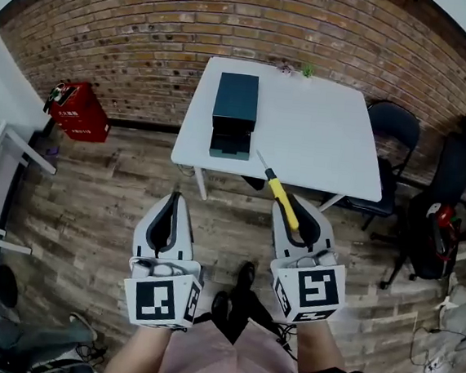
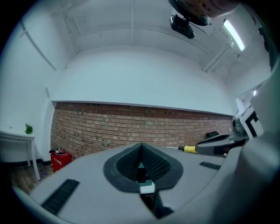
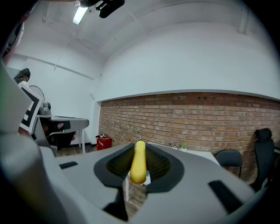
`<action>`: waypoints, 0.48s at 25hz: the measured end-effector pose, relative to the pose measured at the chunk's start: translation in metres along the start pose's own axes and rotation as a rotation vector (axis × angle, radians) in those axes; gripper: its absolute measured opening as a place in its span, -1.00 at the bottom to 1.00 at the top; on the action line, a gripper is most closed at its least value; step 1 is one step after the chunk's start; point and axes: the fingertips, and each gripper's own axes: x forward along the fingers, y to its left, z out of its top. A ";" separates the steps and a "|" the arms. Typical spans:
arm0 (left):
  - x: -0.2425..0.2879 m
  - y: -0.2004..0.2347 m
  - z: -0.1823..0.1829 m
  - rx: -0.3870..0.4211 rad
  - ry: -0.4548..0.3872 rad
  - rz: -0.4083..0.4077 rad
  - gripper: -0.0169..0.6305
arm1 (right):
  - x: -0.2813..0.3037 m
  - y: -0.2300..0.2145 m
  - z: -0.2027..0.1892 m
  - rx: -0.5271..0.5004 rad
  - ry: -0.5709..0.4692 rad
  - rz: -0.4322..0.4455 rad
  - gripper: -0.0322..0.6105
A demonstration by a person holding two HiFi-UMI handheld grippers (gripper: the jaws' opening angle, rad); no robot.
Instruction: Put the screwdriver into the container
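Note:
A dark box-shaped container (image 1: 234, 112) with its front drawer pulled open stands on the left part of the white table (image 1: 320, 133). My right gripper (image 1: 290, 208) is shut on the yellow handle of the screwdriver (image 1: 282, 198), held above the wooden floor just short of the table's near edge. The metal shaft points up-left toward the container. In the right gripper view the yellow handle (image 3: 138, 162) sits clamped between the pads. My left gripper (image 1: 174, 196) hovers over the floor to the left, shut and with nothing in it (image 2: 141, 164).
A brick wall runs behind the table. A red box (image 1: 78, 111) stands on the floor at the left, beside a white stand (image 1: 4, 176). Black chairs (image 1: 394, 127) crowd the right side. A small plant (image 1: 308, 69) sits at the table's far edge. The person's shoes (image 1: 235, 292) are below.

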 end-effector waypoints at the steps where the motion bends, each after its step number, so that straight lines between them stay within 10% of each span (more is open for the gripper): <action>1: 0.006 0.000 -0.002 0.001 0.003 -0.001 -0.92 | 0.005 -0.003 -0.001 0.002 0.002 -0.001 -0.65; 12: 0.105 0.010 -0.031 0.038 0.054 0.026 -0.92 | 0.087 -0.060 -0.026 0.043 0.032 0.015 -0.65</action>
